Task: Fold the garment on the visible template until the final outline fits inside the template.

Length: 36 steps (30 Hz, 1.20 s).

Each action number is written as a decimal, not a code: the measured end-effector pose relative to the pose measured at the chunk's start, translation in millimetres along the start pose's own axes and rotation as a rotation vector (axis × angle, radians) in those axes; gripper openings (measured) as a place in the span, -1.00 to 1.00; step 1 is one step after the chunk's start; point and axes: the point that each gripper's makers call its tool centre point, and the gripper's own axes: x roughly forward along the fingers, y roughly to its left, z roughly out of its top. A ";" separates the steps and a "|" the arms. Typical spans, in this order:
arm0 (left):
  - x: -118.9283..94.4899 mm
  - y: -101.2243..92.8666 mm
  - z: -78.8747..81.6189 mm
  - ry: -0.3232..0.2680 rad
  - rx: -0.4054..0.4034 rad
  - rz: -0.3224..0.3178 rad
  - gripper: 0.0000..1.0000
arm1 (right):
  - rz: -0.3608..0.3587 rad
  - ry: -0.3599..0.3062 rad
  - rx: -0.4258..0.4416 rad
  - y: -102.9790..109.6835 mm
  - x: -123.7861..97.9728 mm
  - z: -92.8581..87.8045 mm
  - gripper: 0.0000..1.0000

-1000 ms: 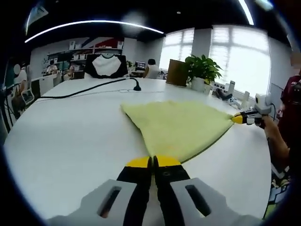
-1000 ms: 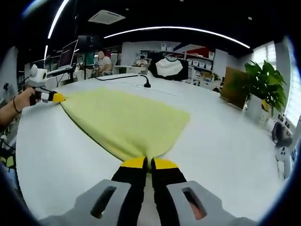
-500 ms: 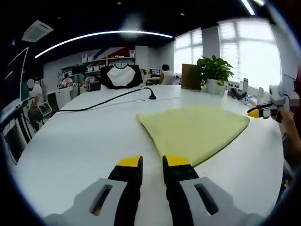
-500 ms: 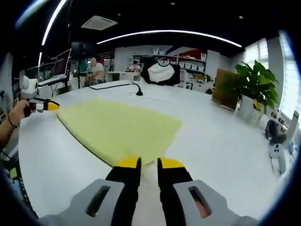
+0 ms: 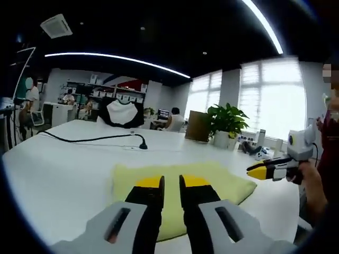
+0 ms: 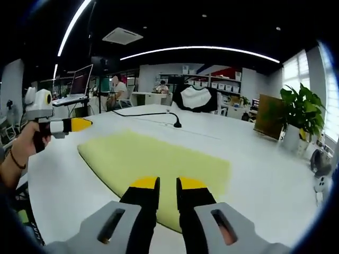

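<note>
Left gripper view: left gripper at 6 o'clock, jaws a narrow gap apart, nothing between them — raised above the folded yellow garment, which lies flat on the white table. At 3 o'clock, right gripper carried in a hand, yellow tips pointing toward 9 o'clock, clear of the cloth. Beyond, at 1 o'clock, a potted plant and bright windows; a black cable running across the table from 9 o'clock.

Right gripper view: right gripper at 6 o'clock, jaws likewise slightly parted and empty, above the near edge of the garment. At 9 o'clock, left gripper gripped by a hand with a wristband, tips level, just off the cloth's far corner. Monitor at 10 o'clock, plant at 3 o'clock.

No template outline discernible on the table.
</note>
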 end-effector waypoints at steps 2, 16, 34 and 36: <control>4.9 -3.1 -2.9 0.021 0.020 0.006 -0.79 | -0.001 -0.004 0.011 5.6 8.0 1.1 -0.79; 46.6 -54.7 -56.5 0.240 0.159 -0.109 -0.99 | 0.054 0.008 -0.033 47.6 55.5 -7.4 -1.00; 54.0 -64.7 -95.4 0.299 0.215 -0.112 -0.99 | 0.135 0.077 -0.089 71.2 67.9 -39.7 -1.00; 54.2 -64.5 -96.0 0.312 0.241 -0.119 -0.99 | 0.131 0.090 -0.065 66.2 66.8 -39.8 -1.00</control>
